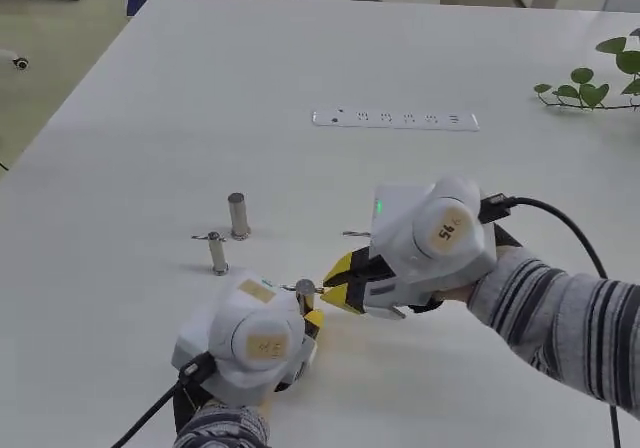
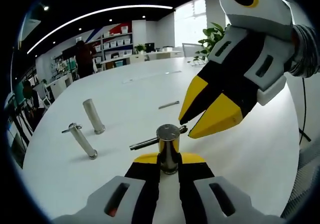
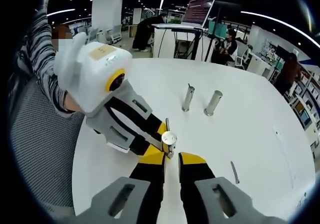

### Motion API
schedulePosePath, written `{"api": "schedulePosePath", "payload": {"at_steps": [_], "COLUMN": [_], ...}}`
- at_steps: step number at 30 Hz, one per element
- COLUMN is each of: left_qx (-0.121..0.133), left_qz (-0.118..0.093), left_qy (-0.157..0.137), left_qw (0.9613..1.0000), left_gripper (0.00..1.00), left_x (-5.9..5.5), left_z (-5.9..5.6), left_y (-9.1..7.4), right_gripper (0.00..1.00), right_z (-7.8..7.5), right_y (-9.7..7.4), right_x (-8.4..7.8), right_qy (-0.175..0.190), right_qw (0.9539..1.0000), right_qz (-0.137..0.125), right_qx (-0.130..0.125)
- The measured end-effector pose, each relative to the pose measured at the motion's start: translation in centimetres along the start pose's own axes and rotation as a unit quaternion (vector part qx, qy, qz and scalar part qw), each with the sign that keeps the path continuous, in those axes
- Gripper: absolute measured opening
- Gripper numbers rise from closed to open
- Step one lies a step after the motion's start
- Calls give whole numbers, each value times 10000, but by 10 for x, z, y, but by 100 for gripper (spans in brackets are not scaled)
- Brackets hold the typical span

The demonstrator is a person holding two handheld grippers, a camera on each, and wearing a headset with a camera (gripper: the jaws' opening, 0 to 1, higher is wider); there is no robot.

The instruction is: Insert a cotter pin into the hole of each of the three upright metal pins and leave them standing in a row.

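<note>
Three metal pins stand on the white table (image 1: pixel 150 118): the far pin (image 1: pixel 238 215), the middle pin (image 1: pixel 217 253), and the near pin (image 1: pixel 305 293) at about five o'clock from the other two. Three cotter pins can be counted as well. The first cotter pin (image 1: pixel 203 236) crosses the middle pin near its top. The second cotter pin (image 2: pixel 145 144) pokes out of the near pin's hole towards nine o'clock in the left gripper view. The loose cotter pin (image 1: pixel 355 234) lies flat at one o'clock from the near pin. The far pin carries none.

The left gripper (image 2: pixel 168 160) is pressed together on the near pin's shaft, low down, holding it upright. The right gripper (image 2: pixel 186 128) comes in from three o'clock, its jaws drawn nearly together on the looped end of the second cotter pin, which it appears to pinch.

The metal pins look solid, stiff and smooth. They are probably heavy for their width but easy to tip on so narrow a foot, so a firm hold below the hole suits them. The cotter pins look like thin, light, springy wire that could twist between the pads. They are best taken by the loop and kept in line with the hole.
</note>
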State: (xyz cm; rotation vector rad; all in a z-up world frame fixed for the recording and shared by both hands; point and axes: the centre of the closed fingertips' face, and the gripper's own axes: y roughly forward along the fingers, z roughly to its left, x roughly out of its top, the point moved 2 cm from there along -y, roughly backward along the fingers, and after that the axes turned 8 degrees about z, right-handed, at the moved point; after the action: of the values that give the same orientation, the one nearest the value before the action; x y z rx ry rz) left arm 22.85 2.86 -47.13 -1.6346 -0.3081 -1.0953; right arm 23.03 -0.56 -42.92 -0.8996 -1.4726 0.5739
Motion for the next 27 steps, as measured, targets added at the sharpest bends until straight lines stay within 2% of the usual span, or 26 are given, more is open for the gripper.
{"api": "schedulePosePath", "payload": {"at_steps": [8,15,20,27], "left_qx": [-59,11,6,34], "left_qz": [17,-30,-70,13], "left_qy": [78,33,5,-24], "left_qw": [10000,10000,10000,10000], "left_gripper": [9,9,9,9], "left_x": [2,11,19,20], "left_z": [3,20,31,42], "left_y": [2,8,13,23], "right_gripper": [7,6,6,10], "right_z": [-7,-16,-15,-18], "right_y": [-7,-12,-12,-11], "right_x": [-13,-22,-22,-23], "right_qy": [506,1042,1074,1208], "right_qw": [9986,9941,9936,9916], "right_qz": [-63,-211,-270,-368], "right_qx": [-127,-212,-223,-271]}}
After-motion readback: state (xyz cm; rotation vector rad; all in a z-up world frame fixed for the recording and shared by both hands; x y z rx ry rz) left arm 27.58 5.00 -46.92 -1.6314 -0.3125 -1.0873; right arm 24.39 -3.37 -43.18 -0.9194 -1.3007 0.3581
